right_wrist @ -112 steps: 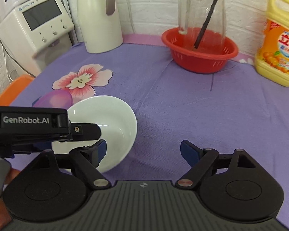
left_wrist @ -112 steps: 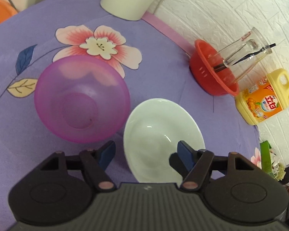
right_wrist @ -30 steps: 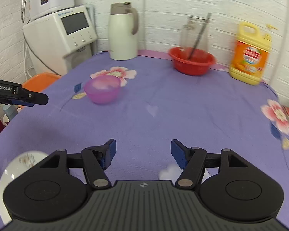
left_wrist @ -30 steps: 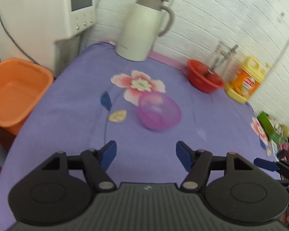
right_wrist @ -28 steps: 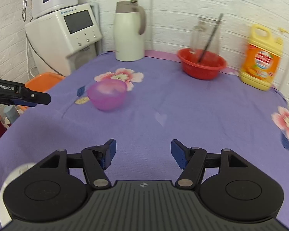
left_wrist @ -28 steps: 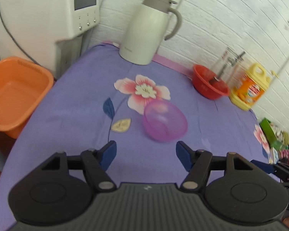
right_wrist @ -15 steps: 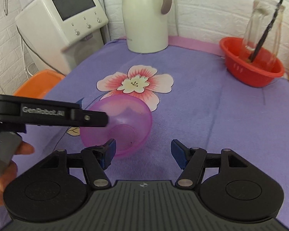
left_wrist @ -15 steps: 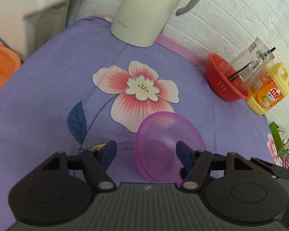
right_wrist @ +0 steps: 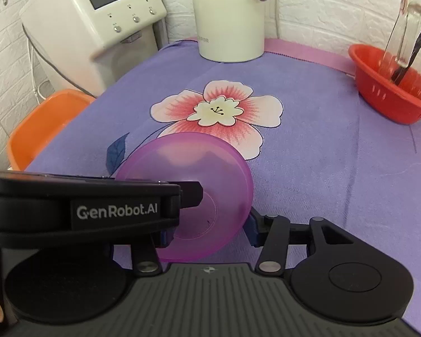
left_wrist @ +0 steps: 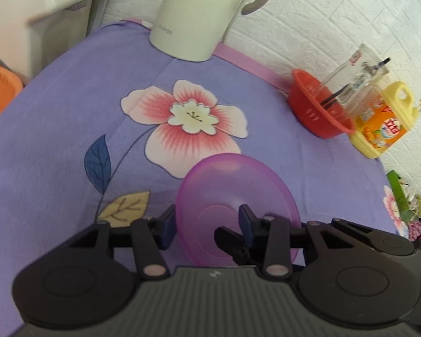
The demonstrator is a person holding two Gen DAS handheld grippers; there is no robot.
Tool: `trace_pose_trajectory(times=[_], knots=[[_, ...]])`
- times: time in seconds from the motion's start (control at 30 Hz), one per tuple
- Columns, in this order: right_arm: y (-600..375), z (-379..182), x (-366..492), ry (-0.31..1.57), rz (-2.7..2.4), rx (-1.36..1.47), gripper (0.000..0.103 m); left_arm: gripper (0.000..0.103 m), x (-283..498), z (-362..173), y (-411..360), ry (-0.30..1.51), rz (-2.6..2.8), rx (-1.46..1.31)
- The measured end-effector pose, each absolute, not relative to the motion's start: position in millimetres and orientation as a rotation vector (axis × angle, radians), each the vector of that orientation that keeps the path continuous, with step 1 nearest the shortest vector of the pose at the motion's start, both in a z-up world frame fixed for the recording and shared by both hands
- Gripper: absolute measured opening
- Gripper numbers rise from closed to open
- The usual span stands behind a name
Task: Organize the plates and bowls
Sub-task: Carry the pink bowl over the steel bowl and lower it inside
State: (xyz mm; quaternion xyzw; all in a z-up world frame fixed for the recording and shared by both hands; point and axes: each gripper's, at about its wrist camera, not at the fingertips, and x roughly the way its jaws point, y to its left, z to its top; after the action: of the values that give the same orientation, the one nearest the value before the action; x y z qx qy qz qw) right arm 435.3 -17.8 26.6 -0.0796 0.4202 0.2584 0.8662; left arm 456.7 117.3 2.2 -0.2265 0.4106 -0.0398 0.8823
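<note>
A translucent purple bowl sits on the purple flowered cloth, close in front of both grippers; it also shows in the right wrist view. My left gripper is open, its left finger outside the bowl's left rim and its right finger over the inside. My right gripper is open, its fingers on either side of the bowl's near part. The left gripper's body crosses in front of the right wrist view and hides the bowl's left edge.
A white kettle stands at the back. A red basket with a glass jug and a yellow detergent bottle stand at the back right. A white appliance and an orange basin are at the left.
Both grippers have moved in close to the purple bowl, which now lies between their fingers. The left gripper's jaws have narrowed. The white bowl seen earlier is out of view.
</note>
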Motion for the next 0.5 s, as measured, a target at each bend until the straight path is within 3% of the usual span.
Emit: trace_pose_trajectory(times=[0.5], knots=[[-128.6,113.0,289.5,0.709,0.37,-0.184,0.084,0.04,309.6,90.1,-6.5,0.729,-0.27,-0.39]])
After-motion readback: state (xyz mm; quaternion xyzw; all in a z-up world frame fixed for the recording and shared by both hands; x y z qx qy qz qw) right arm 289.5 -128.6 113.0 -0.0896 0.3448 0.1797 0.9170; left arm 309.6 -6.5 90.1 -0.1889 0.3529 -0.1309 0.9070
